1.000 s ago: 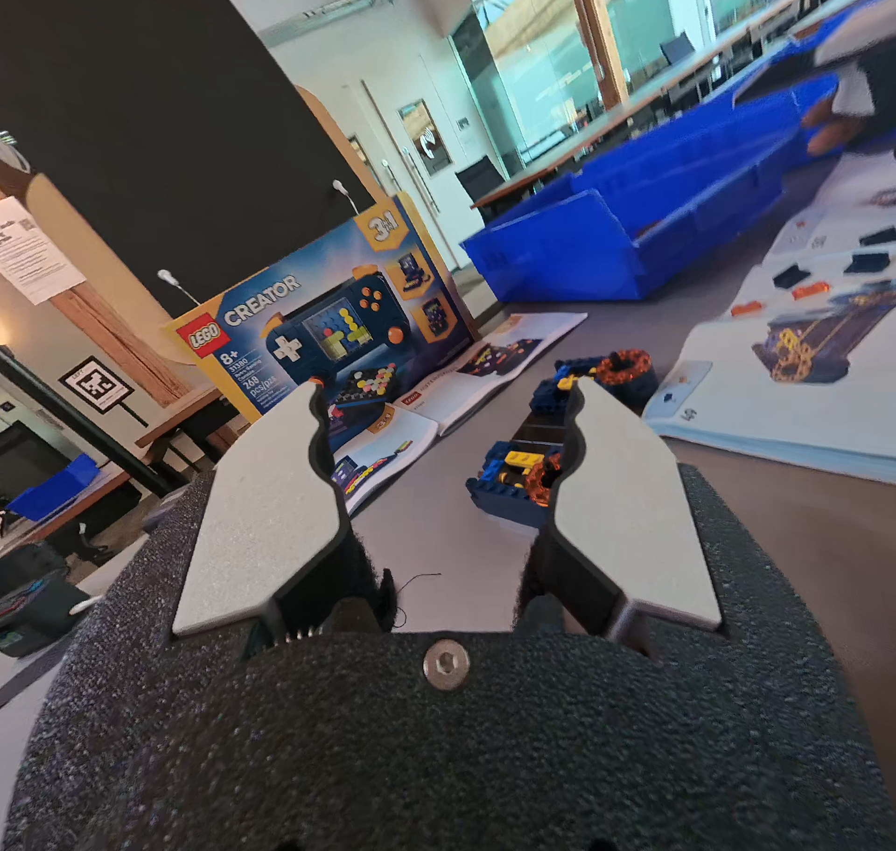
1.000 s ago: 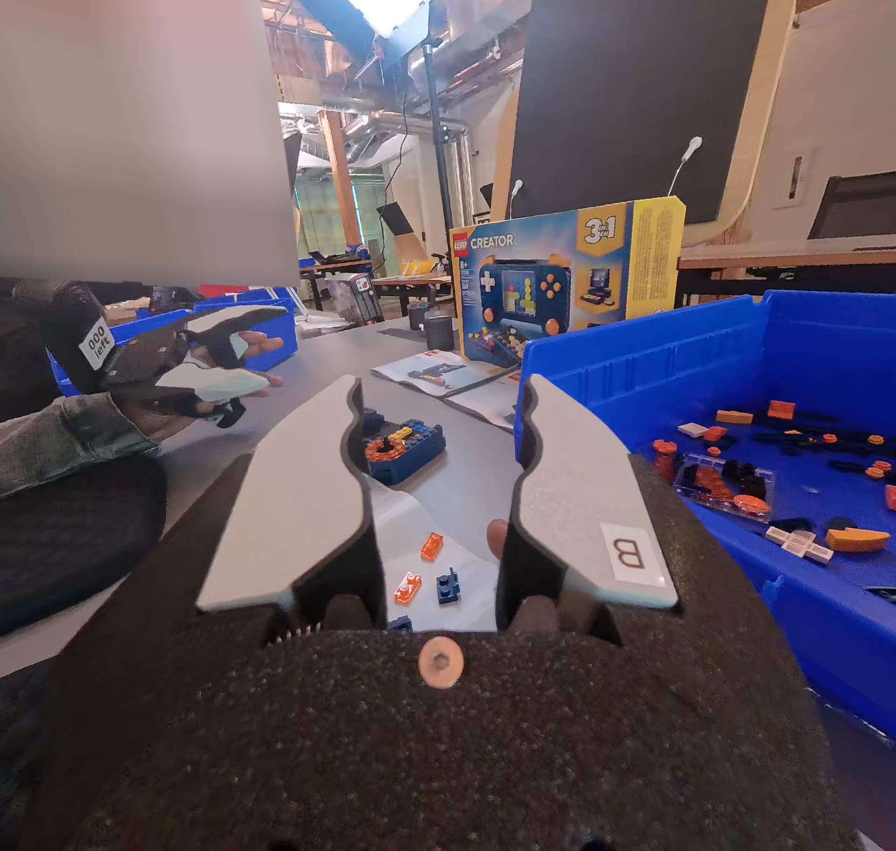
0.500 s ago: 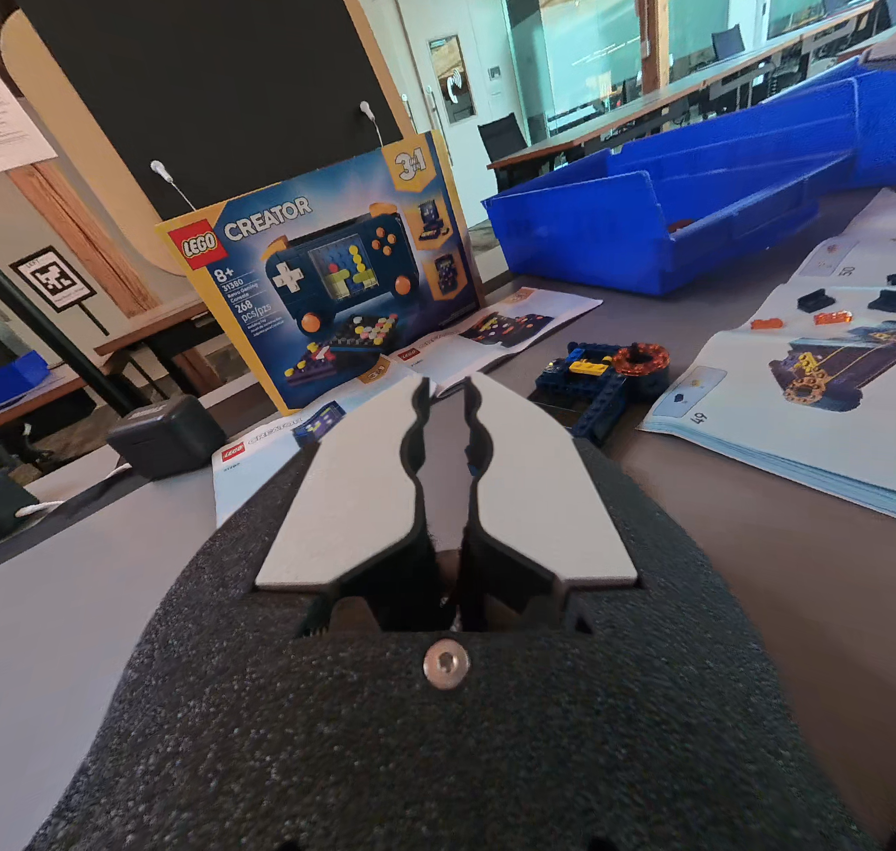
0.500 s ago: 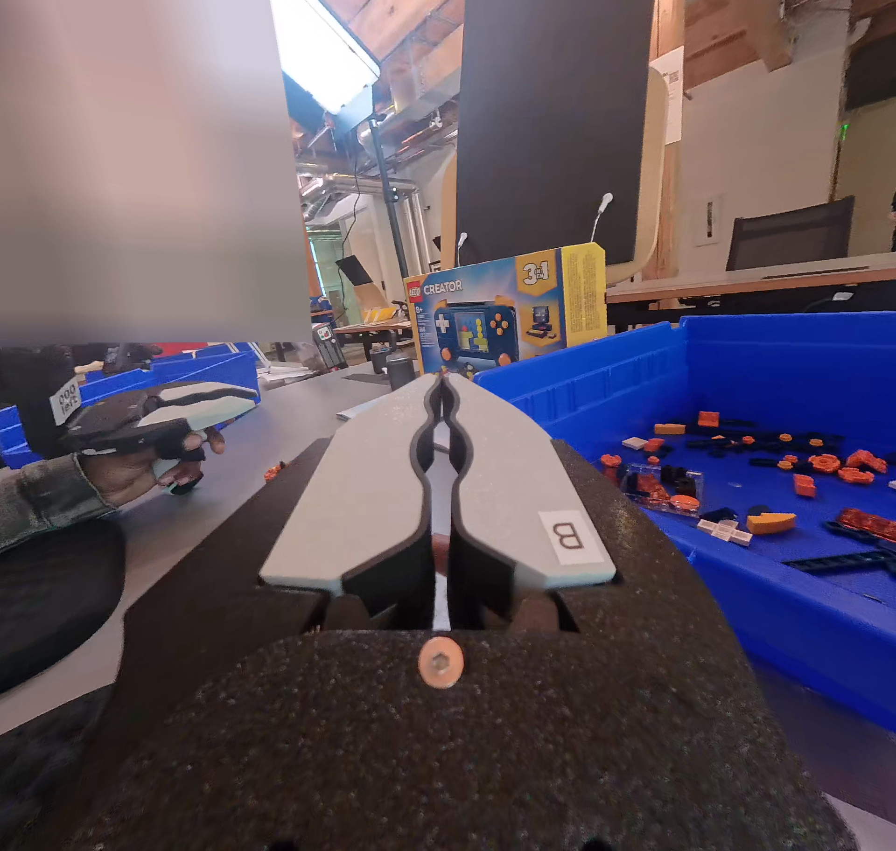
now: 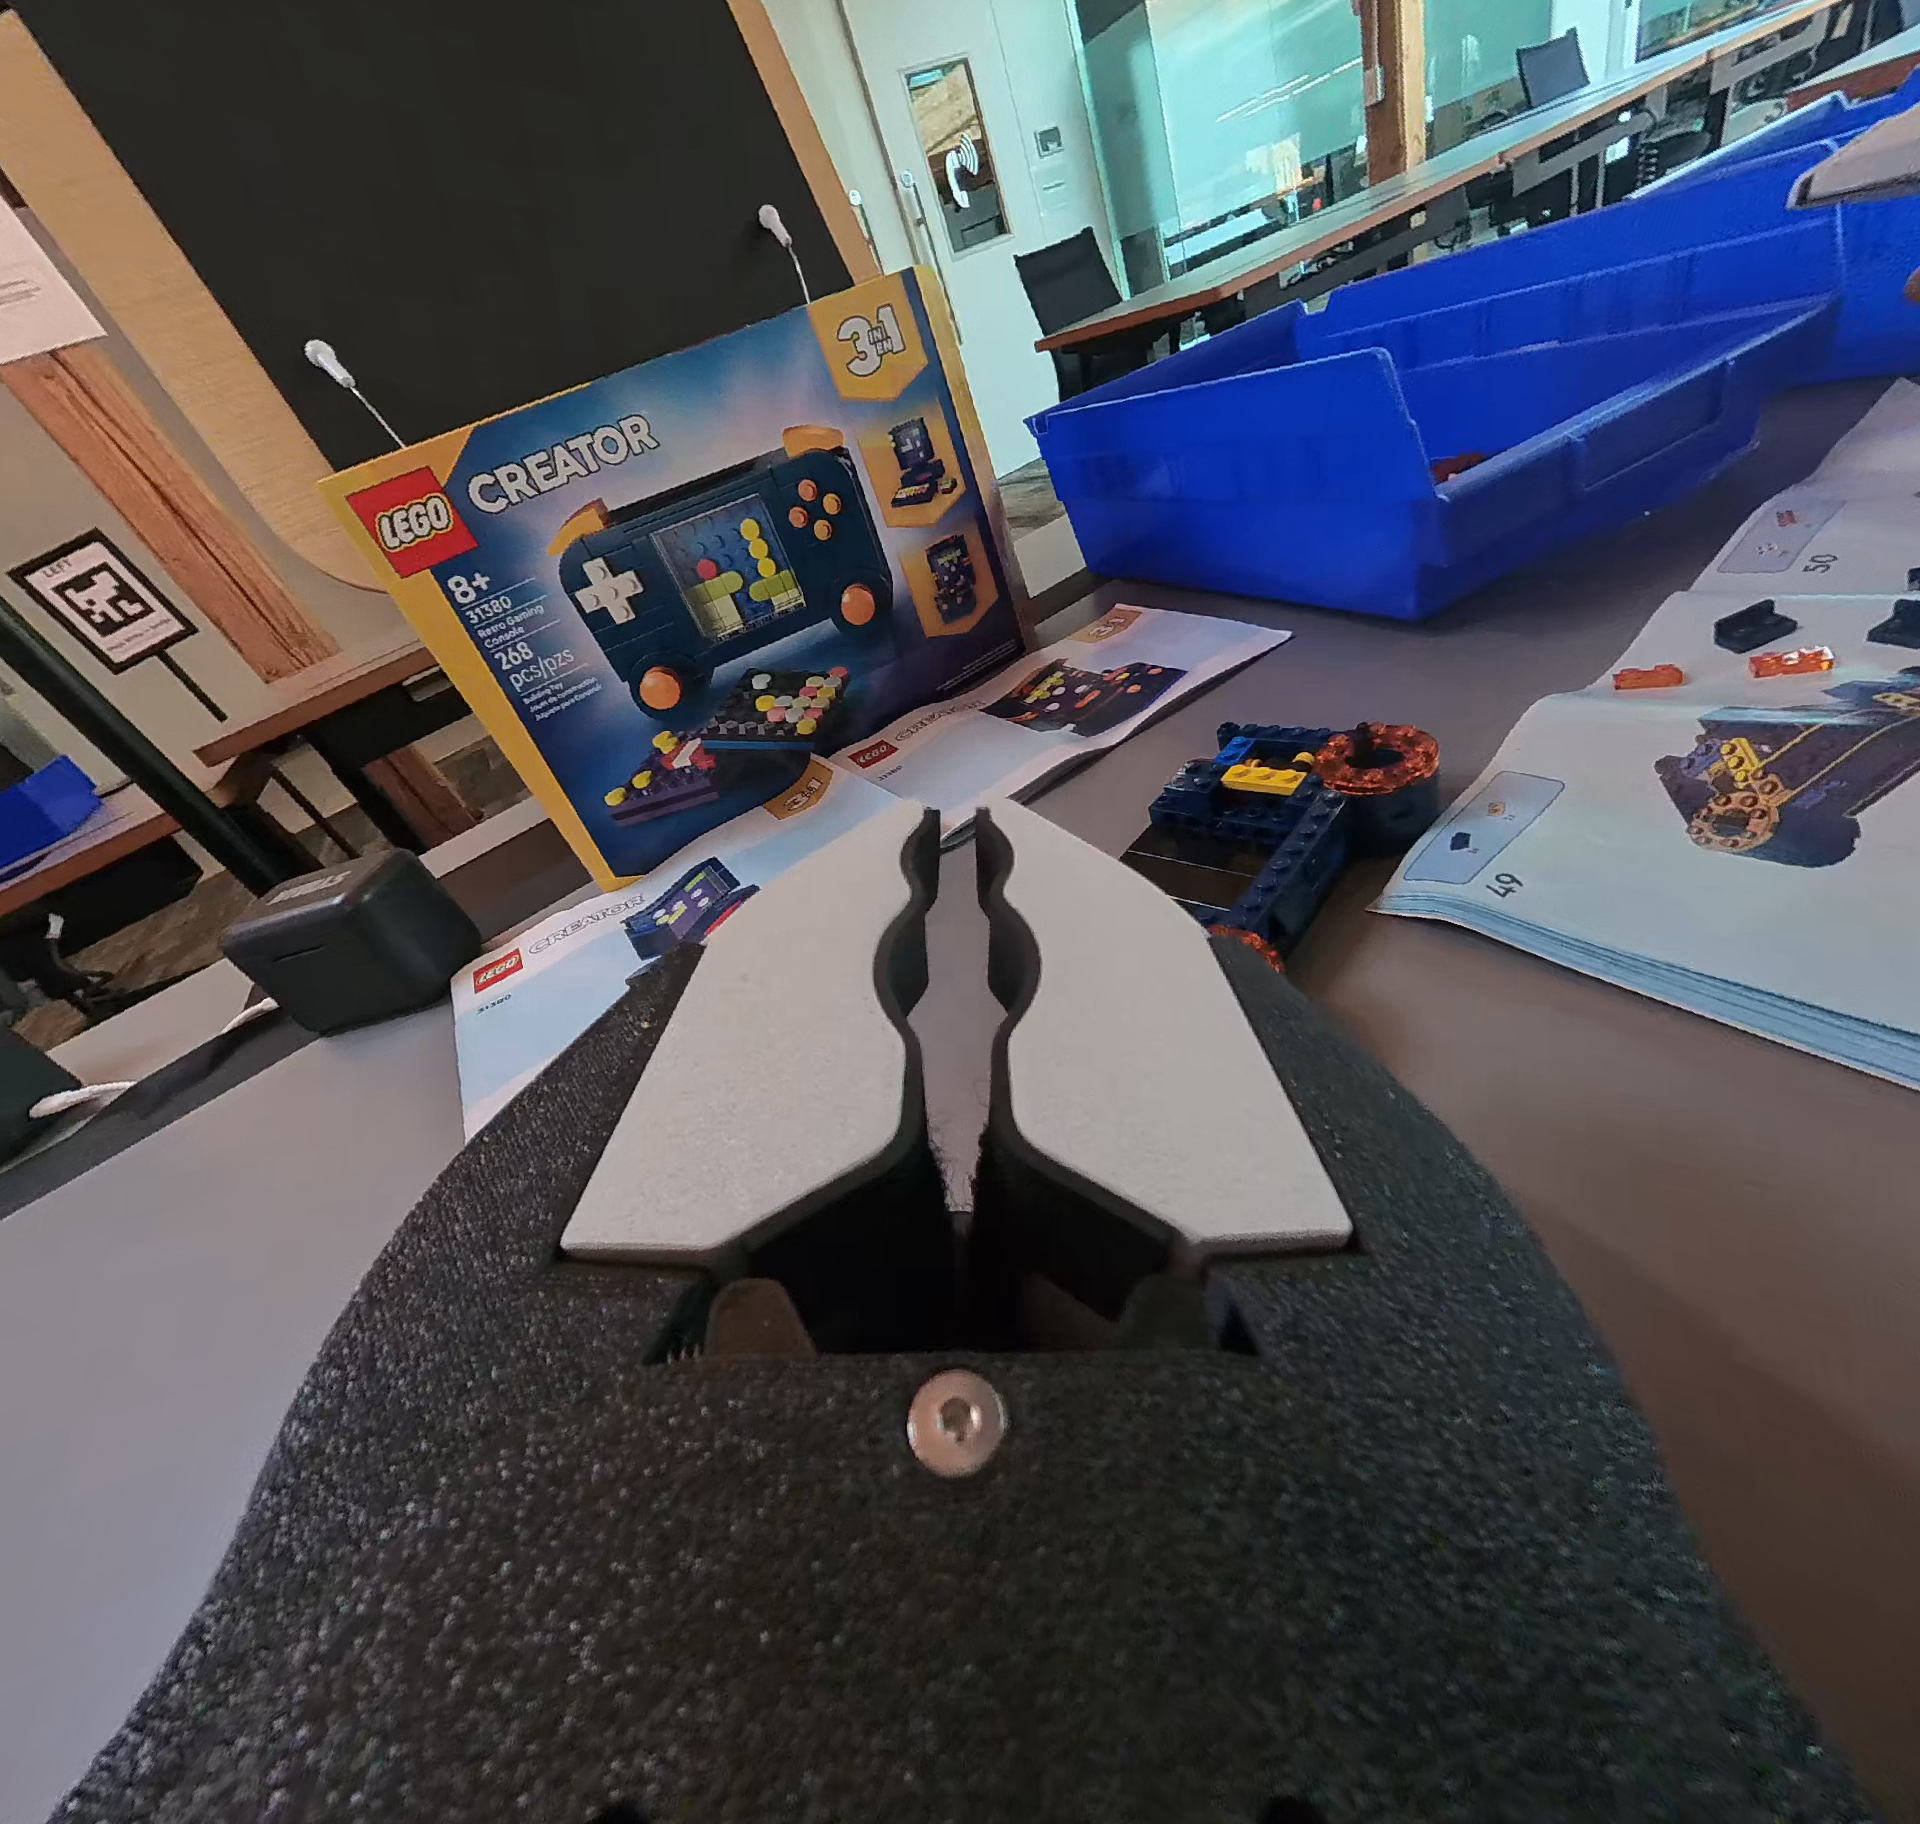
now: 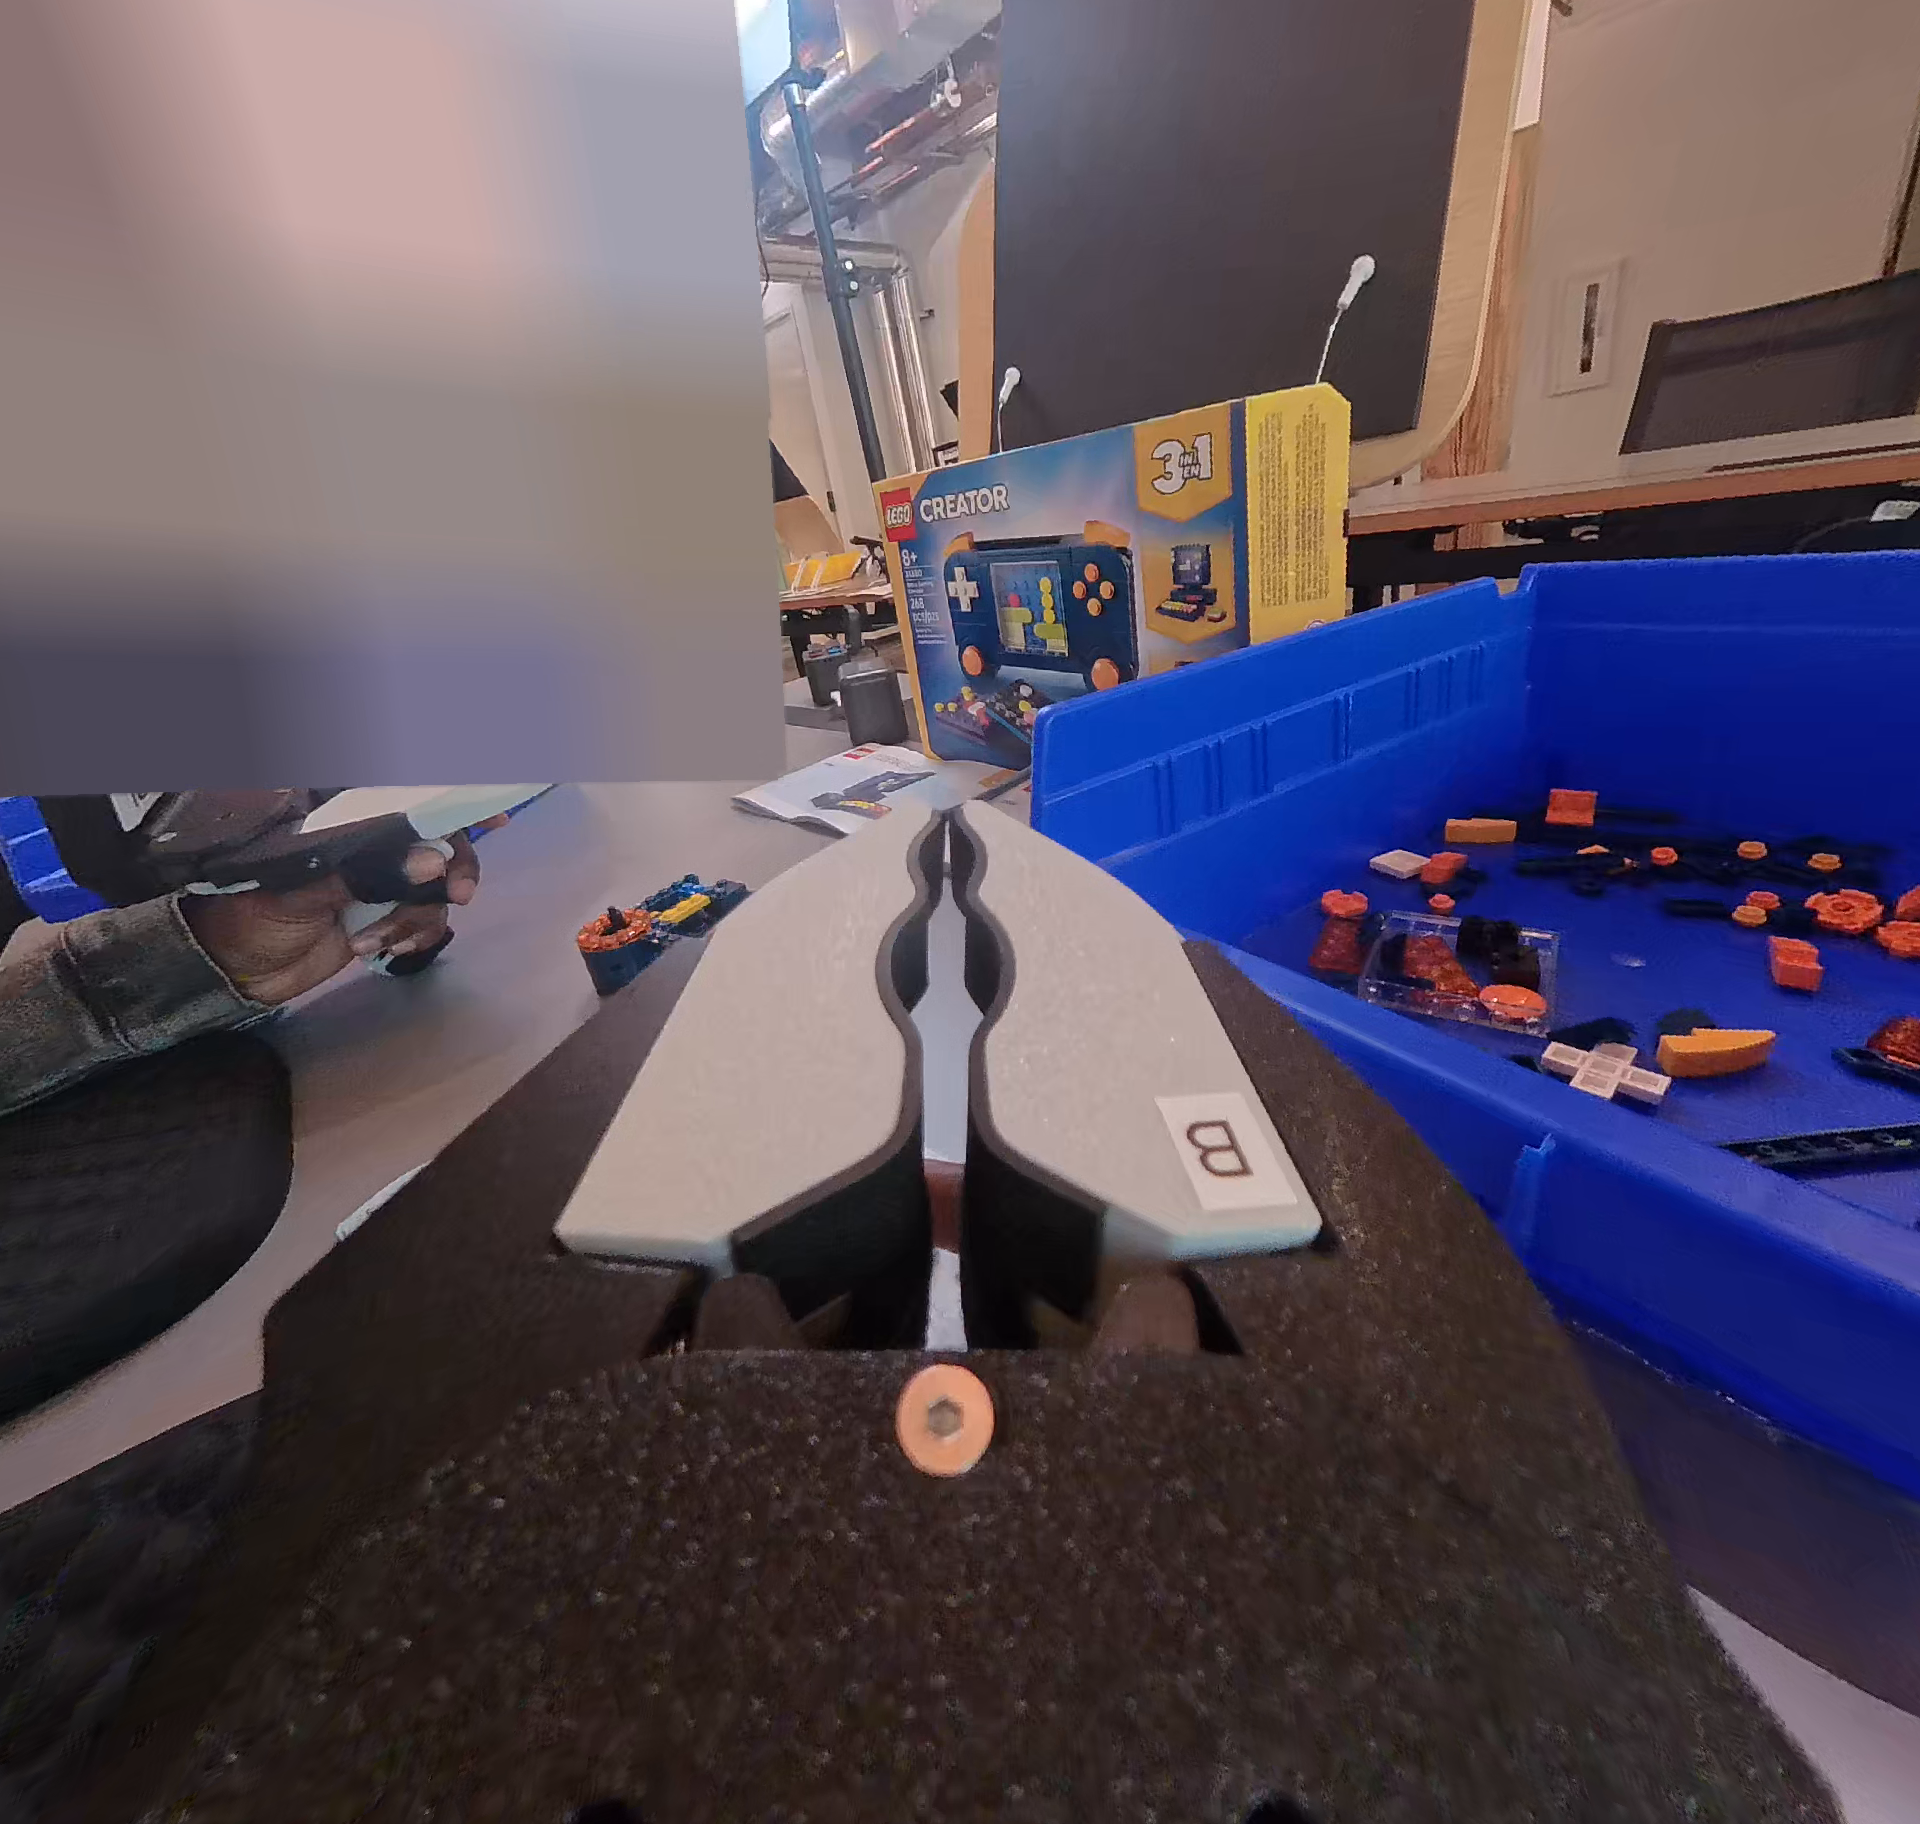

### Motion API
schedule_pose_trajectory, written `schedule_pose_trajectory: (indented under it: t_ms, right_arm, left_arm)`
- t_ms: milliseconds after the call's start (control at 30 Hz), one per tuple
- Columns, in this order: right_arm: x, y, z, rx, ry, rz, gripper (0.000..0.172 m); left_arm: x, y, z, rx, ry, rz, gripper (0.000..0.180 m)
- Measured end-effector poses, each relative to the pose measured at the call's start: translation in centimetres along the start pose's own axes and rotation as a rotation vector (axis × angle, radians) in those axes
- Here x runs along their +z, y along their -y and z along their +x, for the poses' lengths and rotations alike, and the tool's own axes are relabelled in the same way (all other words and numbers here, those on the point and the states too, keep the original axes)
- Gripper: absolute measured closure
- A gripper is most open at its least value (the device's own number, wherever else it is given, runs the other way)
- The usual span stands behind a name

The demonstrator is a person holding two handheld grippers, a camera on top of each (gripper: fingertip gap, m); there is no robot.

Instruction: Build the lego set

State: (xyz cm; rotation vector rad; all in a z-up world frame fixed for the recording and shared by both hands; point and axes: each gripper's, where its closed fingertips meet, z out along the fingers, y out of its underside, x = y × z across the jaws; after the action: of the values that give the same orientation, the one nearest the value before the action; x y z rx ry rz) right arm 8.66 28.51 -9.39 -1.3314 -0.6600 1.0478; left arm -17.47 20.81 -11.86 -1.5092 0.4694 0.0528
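Observation:
My left gripper (image 5: 958, 818) is all but shut, with only a thin slit between the tips and nothing in it. It hovers over the grey table, just left of a dark blue brick assembly (image 5: 1299, 808) with a yellow plate and an orange ring. My right gripper (image 6: 948, 818) is shut with its tips touching and nothing between them, beside the left wall of a blue bin (image 6: 1351, 735). The assembly also shows in the right wrist view (image 6: 665, 917). There the left gripper (image 6: 416, 839) shows at the left, held in a person's hand.
A toy brick set box (image 5: 675, 569) stands behind closed booklets (image 5: 1060, 694). An open instruction booklet (image 5: 1714, 787) at the right bears small orange pieces (image 5: 1787, 662). The bin holds several loose orange and black pieces (image 6: 1610, 943). A small black box (image 5: 348, 933) sits at the left. The tips of one gripper are about 30 cm away from the tips of the other.
Both grippers closed from wide open with nothing between the pads. The left view levelled and swung towards the box. The right gripper rose away from the page with the small pieces.

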Motion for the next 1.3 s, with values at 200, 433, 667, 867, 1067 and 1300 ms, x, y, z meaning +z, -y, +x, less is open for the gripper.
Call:
schedule_pose_trajectory:
  t_ms: [200, 433, 667, 867, 1067, 1300]
  right_arm:
    - [0.25, -0.57, -0.06, -0.010, 0.000, -0.034, 0.170]
    - [0.39, -0.86, 0.23, 0.004, -0.012, -0.052, 0.170]
    - [0.32, -0.84, 0.54, 0.033, -0.019, -0.051, 0.169]
    - [0.34, -0.86, 0.55, 0.038, -0.016, -0.055, 0.168]
    - [0.32, -0.83, 0.48, 0.037, -0.012, -0.054, 0.166]
    - [0.27, -0.80, 0.46, 0.037, -0.011, -0.054, 0.167]
  left_arm:
    - [0.10, -0.07, 0.17, 0.005, -0.008, -0.001, 0.174]
    - [0.19, -0.13, 0.40, 0.006, -0.020, -0.002, 0.174]
    - [0.29, -0.20, 0.53, 0.013, -0.021, -0.005, 0.173]
    - [0.40, -0.31, 0.79, 0.027, -0.029, -0.013, 0.173]
    - [0.42, -0.36, 0.93, 0.037, -0.034, -0.017, 0.173]
    - [0.40, -0.71, 0.99, 0.062, -0.029, -0.045, 0.172]
